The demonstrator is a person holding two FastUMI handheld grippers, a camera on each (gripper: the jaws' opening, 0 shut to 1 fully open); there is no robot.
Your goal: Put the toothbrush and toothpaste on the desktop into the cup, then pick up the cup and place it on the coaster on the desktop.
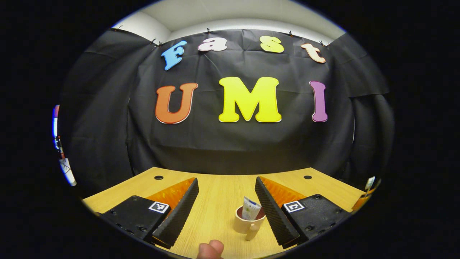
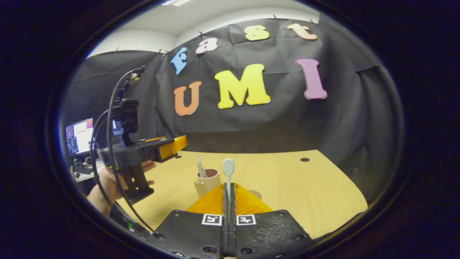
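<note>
Left gripper view, left to right: left gripper (image 1: 226,205) spread wide, holding nothing, fingers (image 1: 178,212) angled outward above the wooden desktop (image 1: 219,190). A fingertip (image 1: 211,249) of the holding hand at the near edge, low centre. Cup (image 1: 246,219) upright on the desktop just left of the right finger, handle turned toward the camera. Toothpaste (image 1: 250,208) standing tilted inside the cup, its flat end poking above the rim. Two round cable holes (image 1: 158,177) at the far corners of the desktop. At the far right edge, a small light tip (image 1: 369,182) above something orange, too small to tell for certain.

Right gripper view, left to right: a lit monitor (image 2: 79,136) at the far left, beyond the desktop (image 2: 287,180). A hand (image 2: 111,180) gripping the left gripper (image 2: 172,145), raised above the left part of the desktop, cables looping up from it; jaw state not readable from this side. Cup (image 2: 206,181) near centre, left of the near fingers, toothpaste (image 2: 200,167) sticking up out of it. Right gripper (image 2: 228,196) pinched narrow on the toothbrush (image 2: 228,169), both fingers pressing its handle, head upright above the fingertips, just right of the cup and apart from it. A faint round patch (image 2: 256,194) on the desktop just right of the fingers, possibly the coaster, mostly hidden. Another cable hole (image 2: 304,159) far right.
</note>
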